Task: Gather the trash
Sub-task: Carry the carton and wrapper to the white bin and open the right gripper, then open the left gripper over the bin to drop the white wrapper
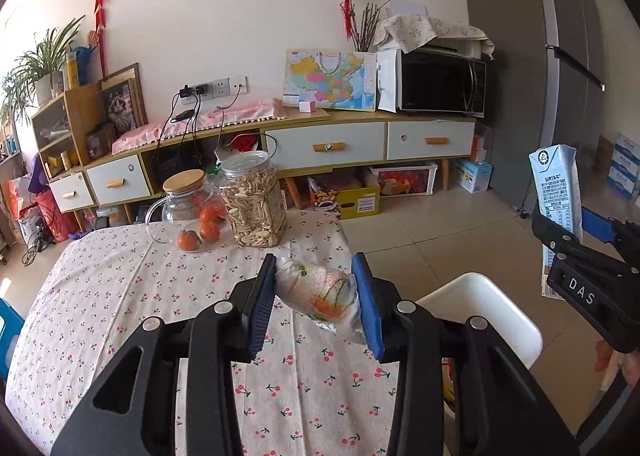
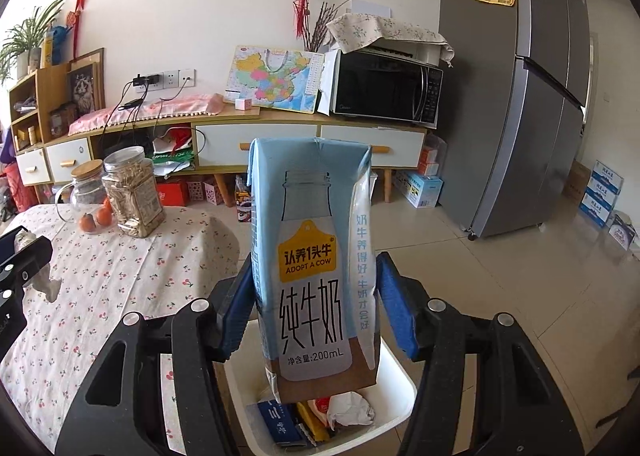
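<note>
Blue-padded fingers fill the bottom of both views, and each pair has something in it. On my right gripper (image 2: 316, 300) the jaws are closed about halfway onto a 200 mL milk carton (image 2: 314, 264), held upright with its front panel facing the camera. The left pad looks pressed to the carton's side; on the right a sliver of gap seems to show, so I judge the hold to be light. The carton hangs directly over the white trash bin (image 2: 396, 388), which stands on the floor just beside the table edge.

My left gripper (image 1: 316, 296) has its jaws closed to a middling width on a crumpled plastic snack wrapper (image 1: 320, 290), both pads touching it. I hold it above the cherry-print tablecloth (image 1: 120, 316), near the table's right edge, with the bin's rim just to the right.

Progress, as I read it: the bin already holds several pieces, namely a dark blue packet (image 2: 280, 422), something orange and yellow, and a wad of white paper (image 2: 352, 410). Both remaining visible bits of trash are in hand. I see no other loose litter on the cloth; the glass pitcher (image 1: 188, 211), the oranges (image 1: 200, 232) and the seed jar (image 1: 254, 201) at the far end look like keepers. What remains is to let the carton go, then carry the wrapper over and drop it too.
</note>
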Demonstrator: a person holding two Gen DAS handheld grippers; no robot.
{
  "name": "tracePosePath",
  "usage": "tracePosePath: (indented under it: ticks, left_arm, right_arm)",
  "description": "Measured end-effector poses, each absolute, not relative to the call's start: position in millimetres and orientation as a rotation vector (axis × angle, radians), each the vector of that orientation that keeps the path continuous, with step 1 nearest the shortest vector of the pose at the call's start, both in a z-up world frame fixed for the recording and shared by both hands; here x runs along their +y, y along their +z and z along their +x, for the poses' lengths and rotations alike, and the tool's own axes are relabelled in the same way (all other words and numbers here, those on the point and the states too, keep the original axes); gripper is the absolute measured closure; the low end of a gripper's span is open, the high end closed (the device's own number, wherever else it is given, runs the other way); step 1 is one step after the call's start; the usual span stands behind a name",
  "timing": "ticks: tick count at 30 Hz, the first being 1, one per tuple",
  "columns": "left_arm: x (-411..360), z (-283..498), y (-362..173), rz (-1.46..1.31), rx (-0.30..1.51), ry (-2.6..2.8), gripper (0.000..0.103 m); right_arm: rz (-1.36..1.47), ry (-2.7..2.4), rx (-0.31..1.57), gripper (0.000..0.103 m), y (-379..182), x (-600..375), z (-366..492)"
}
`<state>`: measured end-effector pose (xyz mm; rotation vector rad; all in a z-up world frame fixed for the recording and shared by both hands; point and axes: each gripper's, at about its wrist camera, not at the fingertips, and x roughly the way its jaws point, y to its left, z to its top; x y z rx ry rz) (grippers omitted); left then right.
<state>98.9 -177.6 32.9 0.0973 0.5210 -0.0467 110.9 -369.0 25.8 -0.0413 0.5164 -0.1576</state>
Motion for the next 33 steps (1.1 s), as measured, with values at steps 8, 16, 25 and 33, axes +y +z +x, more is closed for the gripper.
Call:
tracePosePath:
  ticks: [8,16,25,33]
  left_arm:
    - [-222,111,32,0.133,0.515,-0.112,0.065]
    - [-259,129,27,0.157,0.520,-0.169,0.065]
    - [-301,145,22,0.177,0.535,-0.252,0.064]
    - [-335,161,14,0.171,0.589,-0.321,0.061]
  right_arm:
    - [0.023,-0.191,0.600,0.042,9,-404,133]
    - [0.107,-0.271,0.612,0.015,7,-437,135]
    - [0.227,-0.476,0.569,0.008,13,-490,118]
    - [0.303,-0.587,0.579,0.007,6,-530,108]
